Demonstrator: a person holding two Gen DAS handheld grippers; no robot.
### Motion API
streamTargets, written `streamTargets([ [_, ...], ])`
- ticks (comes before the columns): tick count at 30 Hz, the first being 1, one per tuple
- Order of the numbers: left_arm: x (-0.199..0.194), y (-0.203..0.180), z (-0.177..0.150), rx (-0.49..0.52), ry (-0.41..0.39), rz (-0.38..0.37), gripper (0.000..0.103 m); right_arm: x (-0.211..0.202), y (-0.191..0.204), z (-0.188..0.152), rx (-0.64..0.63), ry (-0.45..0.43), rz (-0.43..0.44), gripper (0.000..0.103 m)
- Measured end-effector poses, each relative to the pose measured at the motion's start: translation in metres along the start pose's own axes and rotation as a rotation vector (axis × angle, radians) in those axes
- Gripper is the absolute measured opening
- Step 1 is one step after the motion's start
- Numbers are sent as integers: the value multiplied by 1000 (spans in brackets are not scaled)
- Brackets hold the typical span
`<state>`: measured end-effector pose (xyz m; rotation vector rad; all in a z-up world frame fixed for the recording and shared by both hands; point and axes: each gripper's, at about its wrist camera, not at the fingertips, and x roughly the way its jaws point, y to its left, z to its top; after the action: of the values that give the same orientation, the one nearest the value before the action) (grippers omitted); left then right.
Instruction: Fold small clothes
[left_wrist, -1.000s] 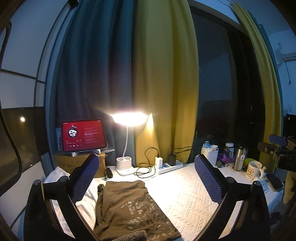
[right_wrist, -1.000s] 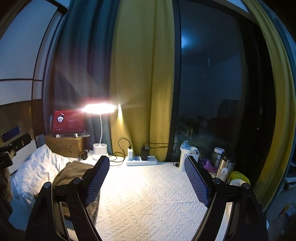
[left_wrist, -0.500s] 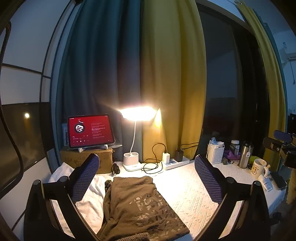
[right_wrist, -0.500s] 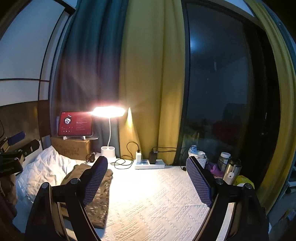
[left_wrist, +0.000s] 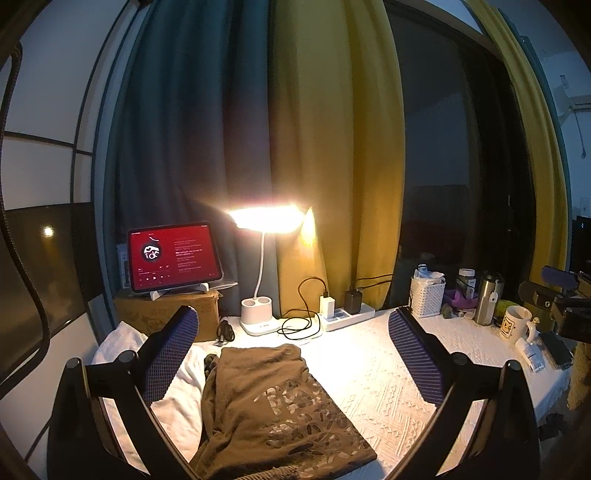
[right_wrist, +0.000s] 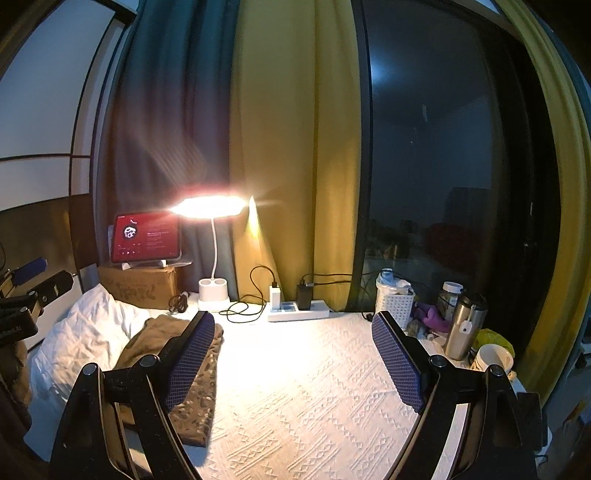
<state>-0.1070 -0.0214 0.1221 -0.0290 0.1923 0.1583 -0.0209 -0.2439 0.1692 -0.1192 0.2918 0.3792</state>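
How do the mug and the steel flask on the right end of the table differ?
The mug is white, squat, open-topped and has a printed picture; the steel flask is metallic, taller, slimmer and lidded. The flask stands nearer the window, the mug nearer the camera. Both stand upright.

tablet (left_wrist: 173, 258): red screen with a round black-and-white logo and rows of playback icons; its text lines are too small to read
brown garment (left_wrist: 280, 413): large pale printed letters, broken up and not legible
mug (left_wrist: 516, 325): small picture, no readable words
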Motion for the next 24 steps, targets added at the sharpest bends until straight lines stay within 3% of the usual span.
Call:
streamTargets([
  [24,-2,-10,-1,-2,11,7,102,-2,-2,-1,-2,0,0,88],
])
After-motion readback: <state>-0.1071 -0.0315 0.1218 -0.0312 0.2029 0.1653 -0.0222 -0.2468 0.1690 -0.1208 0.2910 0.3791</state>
